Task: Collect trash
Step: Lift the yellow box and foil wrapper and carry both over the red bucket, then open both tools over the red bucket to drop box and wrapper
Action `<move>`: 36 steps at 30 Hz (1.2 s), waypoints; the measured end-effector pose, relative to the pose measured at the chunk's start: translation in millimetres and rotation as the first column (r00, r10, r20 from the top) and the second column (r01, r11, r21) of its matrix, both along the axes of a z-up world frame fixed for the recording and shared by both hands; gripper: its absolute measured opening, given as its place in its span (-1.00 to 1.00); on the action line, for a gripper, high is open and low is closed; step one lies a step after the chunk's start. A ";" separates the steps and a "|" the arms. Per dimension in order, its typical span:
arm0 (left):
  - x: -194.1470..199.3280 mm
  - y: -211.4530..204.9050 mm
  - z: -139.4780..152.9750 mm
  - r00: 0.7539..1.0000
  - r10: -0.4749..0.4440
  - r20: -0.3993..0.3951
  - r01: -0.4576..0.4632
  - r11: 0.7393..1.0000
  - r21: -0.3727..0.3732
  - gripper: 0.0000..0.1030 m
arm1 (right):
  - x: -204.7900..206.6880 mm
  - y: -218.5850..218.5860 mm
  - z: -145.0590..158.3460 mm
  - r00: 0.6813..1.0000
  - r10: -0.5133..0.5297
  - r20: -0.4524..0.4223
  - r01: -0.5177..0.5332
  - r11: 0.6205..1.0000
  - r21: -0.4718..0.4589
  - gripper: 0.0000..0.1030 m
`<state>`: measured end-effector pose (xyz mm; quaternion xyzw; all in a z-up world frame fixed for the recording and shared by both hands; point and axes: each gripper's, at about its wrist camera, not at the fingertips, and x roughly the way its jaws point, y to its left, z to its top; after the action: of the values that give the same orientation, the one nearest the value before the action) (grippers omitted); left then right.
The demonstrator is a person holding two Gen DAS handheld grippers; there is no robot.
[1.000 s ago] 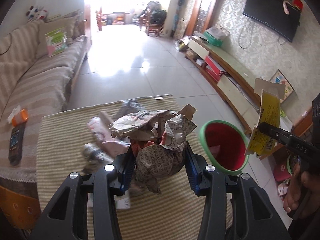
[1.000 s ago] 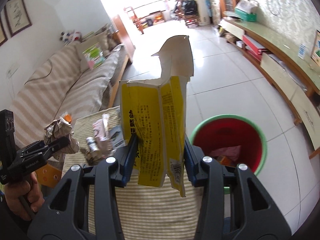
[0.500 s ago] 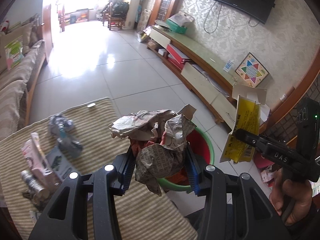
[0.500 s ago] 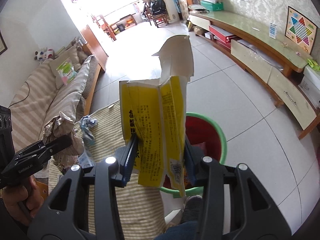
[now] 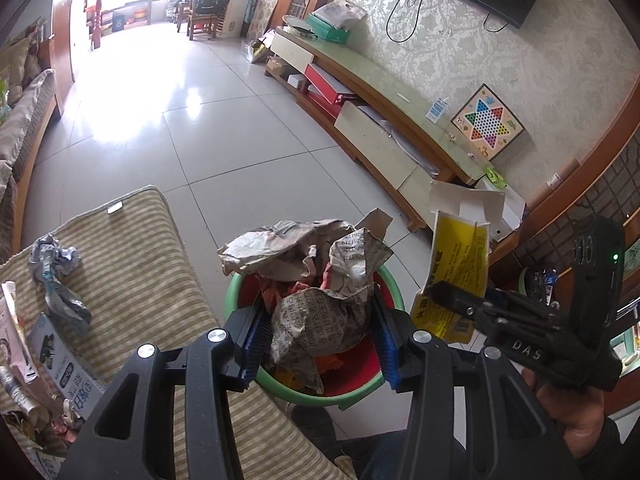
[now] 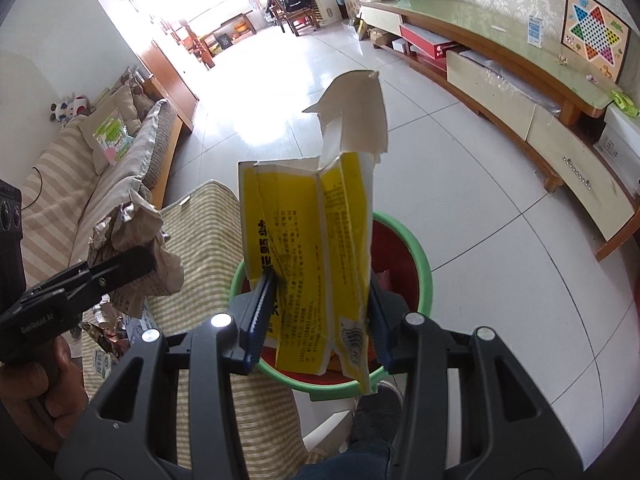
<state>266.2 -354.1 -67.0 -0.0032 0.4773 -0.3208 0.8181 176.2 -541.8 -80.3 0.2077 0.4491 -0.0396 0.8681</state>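
Left gripper (image 5: 318, 338) jaws pinch a crumpled newspaper wad (image 5: 316, 280), grey print, red scraps inside. Right gripper (image 6: 316, 316) jaws pinch a flattened yellow carton (image 6: 308, 252), white flap up. Both hang over the bin (image 6: 420, 264), red inside, green rim. Bin contents mostly hidden behind both items. More trash (image 5: 56, 276) on the worktop (image 5: 132, 248), left of the left jaws.

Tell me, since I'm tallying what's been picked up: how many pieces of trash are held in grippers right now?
2. A crumpled newspaper in the left gripper and a yellow carton in the right gripper, both above the bin.
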 end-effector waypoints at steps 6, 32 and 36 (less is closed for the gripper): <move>7.3 -8.7 -11.3 0.999 -0.015 -0.028 0.015 1.000 -0.002 -0.14 | 4.5 0.9 -14.1 1.000 0.008 -0.022 -0.008 1.000 0.014 -0.18; 15.3 5.3 18.1 0.998 0.055 0.031 -0.052 0.994 -0.101 0.74 | 14.1 19.9 -15.6 0.999 0.041 -0.032 -0.041 0.999 -0.015 0.78; 14.1 16.0 27.3 0.996 0.074 0.050 -0.070 0.994 -0.083 0.74 | 14.3 28.3 -5.8 0.999 0.038 -0.022 -0.039 0.999 -0.033 0.91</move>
<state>280.2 -338.1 -39.7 -0.0453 0.4415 -0.3101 0.8407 190.5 -513.5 -86.0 0.1841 0.4615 -0.0325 0.8672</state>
